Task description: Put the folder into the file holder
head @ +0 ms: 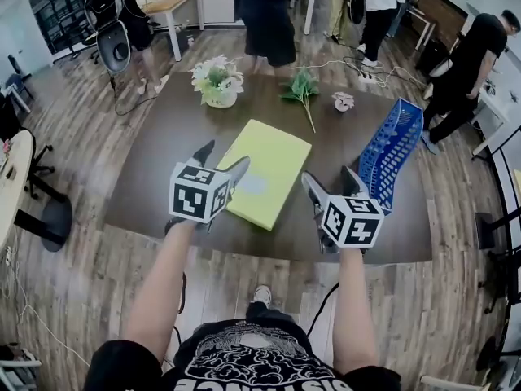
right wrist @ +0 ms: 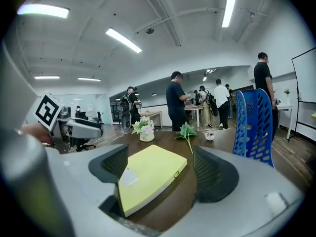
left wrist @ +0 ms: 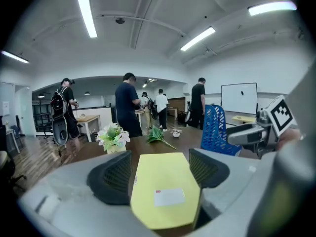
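You are at the reaching step: the folder (head: pixel 264 169) is not yet gripped. It lies flat in the middle of the worktop (head: pixel 155 137), with its label end toward you. The file holder (head: pixel 395 149) stands to the right of it, near the worktop's right edge, and I see nothing in it.

Your left tool (head: pixel 224 157) is at the near left corner of the folder. Its jaws stand wide apart. In the left gripper view the folder shows in the gap between them, but the pads do not press on it. From the head view I cannot tell if the right jaw already touches the folder's edge.

Your right tool (head: pixel 330 176) is near the folder's near right corner, between the folder and the file holder. Its jaws are also wide apart and it holds nothing. In the right gripper view the folder is ahead and to the left in the gap.

For the next move, I think one tool must take the folder's near edge between its jaws and close on it. The folder is flat on the worktop, so one jaw must get under the edge. After that it needs lifting, turning on edge and guiding into a slot of the file holder.
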